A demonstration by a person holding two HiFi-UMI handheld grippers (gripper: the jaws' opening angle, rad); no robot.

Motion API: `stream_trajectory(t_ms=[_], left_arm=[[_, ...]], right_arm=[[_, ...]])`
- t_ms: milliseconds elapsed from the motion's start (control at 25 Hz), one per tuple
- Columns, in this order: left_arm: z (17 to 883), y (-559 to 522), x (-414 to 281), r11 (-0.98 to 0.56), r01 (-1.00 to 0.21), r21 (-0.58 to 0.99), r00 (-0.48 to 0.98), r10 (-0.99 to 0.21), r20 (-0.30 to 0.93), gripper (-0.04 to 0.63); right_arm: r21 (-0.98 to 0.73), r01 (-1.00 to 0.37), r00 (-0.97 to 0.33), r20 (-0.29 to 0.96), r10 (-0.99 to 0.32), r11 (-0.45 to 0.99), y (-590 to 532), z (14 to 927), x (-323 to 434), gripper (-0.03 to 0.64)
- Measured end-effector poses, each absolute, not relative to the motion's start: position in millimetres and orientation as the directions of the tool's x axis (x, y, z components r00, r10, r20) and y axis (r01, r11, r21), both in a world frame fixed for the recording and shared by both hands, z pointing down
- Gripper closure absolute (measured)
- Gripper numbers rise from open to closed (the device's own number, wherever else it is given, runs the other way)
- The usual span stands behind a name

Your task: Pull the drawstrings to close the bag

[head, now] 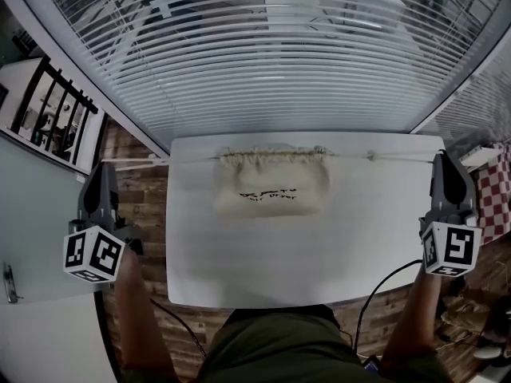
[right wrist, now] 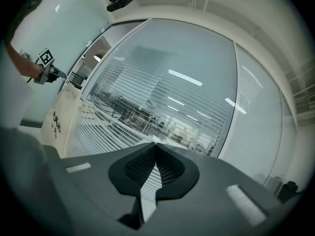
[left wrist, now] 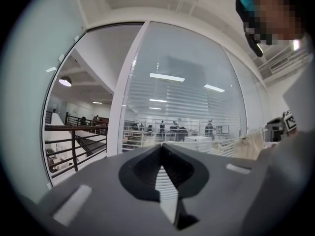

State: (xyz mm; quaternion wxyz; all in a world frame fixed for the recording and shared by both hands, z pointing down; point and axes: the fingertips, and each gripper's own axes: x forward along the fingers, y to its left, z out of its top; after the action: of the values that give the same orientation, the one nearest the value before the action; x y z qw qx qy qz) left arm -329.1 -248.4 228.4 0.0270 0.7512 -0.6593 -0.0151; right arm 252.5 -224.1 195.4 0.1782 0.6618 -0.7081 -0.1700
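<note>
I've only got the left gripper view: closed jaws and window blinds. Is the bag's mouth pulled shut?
Observer: Partly. In the head view the bag has a ruffled top that spans about its body's width.
Operator: Where is it lying?
Observer: Flat on the white table, near the far edge.
Operator: And the strings?
Observer: Taut: the left drawstring runs to the left gripper, the right drawstring to the right gripper.
</note>
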Motion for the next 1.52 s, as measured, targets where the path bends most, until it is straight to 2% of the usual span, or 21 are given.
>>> stream_trajectory(t_ms=[240, 320, 440, 600, 960, 1520], left_arm=[[218, -247, -331, -0.134, -0.987, 0.093, 0.135, -0.991, 0.0, 0.588], [215, -244, -317, -0.186, -0.98, 0.071, 0.185, -0.982, -0.026, 0.588], [209, -242, -296, -0.279, -0.958, 0.063, 0.274, -0.958, -0.083, 0.588], [198, -242, -281, -0.328, -0.943, 0.057, 0.32, -0.94, -0.116, 0.586], [190, -241, -289, -0.319, -0.942, 0.102, 0.302, -0.942, -0.148, 0.586], [194, -238, -281, -0.35, -0.931, 0.104, 0.336, -0.933, -0.131, 0.586]], right_arm=[[0.453, -0.889, -0.067, 0.021, -0.998, 0.069, -226, 193, 253, 0.606], [0.427, -0.9, -0.08, 0.019, -0.997, 0.08, -226, 193, 254, 0.606], [0.409, -0.901, -0.157, 0.003, -0.988, 0.145, -226, 189, 238, 0.604], [0.429, -0.881, -0.223, -0.007, -0.975, 0.199, -226, 183, 209, 0.604], [0.295, -0.939, -0.199, -0.051, -0.979, 0.176, -221, 182, 235, 0.604], [0.283, -0.939, -0.215, -0.038, -0.976, 0.196, -214, 186, 221, 0.603]])
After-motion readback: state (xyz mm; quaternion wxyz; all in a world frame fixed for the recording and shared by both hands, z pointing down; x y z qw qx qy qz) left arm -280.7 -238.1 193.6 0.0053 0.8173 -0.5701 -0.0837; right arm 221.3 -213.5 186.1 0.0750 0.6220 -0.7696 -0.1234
